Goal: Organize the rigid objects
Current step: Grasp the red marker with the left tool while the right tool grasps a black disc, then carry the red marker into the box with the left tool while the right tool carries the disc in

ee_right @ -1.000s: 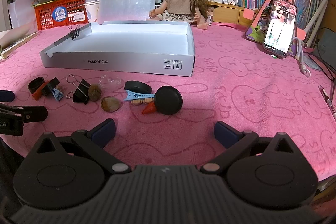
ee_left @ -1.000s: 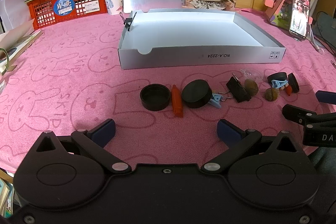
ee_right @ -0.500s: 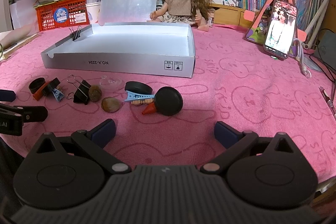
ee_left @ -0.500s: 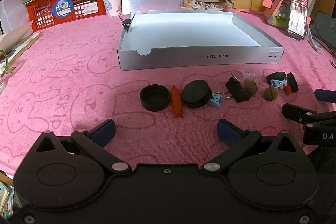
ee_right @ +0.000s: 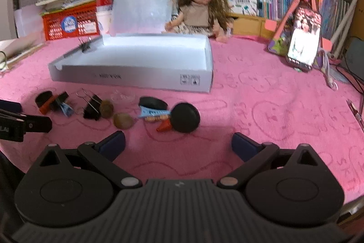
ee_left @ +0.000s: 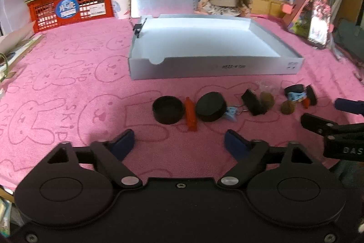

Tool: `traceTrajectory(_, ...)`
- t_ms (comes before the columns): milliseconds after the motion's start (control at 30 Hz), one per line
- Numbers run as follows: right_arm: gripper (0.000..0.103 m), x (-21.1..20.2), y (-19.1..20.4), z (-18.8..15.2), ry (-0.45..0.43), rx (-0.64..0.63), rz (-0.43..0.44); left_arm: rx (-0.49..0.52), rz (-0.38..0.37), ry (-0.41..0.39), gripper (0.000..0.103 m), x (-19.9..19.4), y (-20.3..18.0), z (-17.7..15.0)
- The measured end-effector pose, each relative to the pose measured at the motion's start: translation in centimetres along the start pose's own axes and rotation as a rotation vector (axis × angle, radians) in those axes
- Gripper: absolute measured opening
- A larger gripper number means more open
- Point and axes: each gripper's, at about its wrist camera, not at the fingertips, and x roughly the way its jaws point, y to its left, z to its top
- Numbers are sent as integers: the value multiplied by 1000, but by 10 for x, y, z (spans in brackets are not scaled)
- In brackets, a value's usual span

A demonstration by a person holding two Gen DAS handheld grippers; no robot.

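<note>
Both claws, my left claw (ee_left: 178, 138) and right claw (ee_right: 178, 140), spread and carrying nothing, hover before small items (ee_left: 211, 106) mid-frame, grey box (ee_left: 213, 67) behind; nothing boxed, next: pinch black cap (ee_left: 168, 109).

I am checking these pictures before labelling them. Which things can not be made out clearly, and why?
- Printed code on the grey box front wall: blurred in both views, unreadable.
- Small pile by the black disc, right wrist view: blue clip and orange piece overlap; too small to identify.
- Clear plastic bit: faint, shape uncertain.
- Right gripper, left wrist view: cut by the edge.
- Phone screen: blurred.
</note>
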Motion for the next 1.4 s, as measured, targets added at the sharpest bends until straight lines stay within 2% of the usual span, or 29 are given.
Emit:
traceTrajectory(200,89,-12,0,7,-62,-48,28,-41,-99,-34,58,-13,2,3)
traceTrajectory(300,82,-14,-7,10,-66,-24,37,-48,-114,-48,40,-18,2,6)
traceTrajectory(367,75,-13,-11,11,-62,-8,27,-60,-123,-43,22,-18,4,6)
traceTrajectory(433,66,-10,-14,12,-51,4,19,-69,-118,-34,21,-17,5,6)
traceTrajectory(567,59,-6,-18,11,-34,18,24,-62,-90,-29,21,-10,5,8)
traceTrajectory(633,52,-2,-20,12,-28,23,18,-62,-79,-26,21,-4,5,10)
traceTrajectory(800,50,5,-26,14,-16,64,35,-72,-83,-17,19,8,5,12)
traceTrajectory(1067,45,13,-22,17,-13,54,62,-91,-83,-34,18,19,5,18)
traceTrajectory(1100,42,13,-21,17,-13,51,64,-89,-82,-34,17,20,5,18)
traceTrajectory(1133,37,13,-20,17,-14,48,68,-87,-79,-38,10,19,4,18)
traceTrajectory(1400,37,6,-12,18,-32,15,50,-86,-85,-54,10,10,3,17)
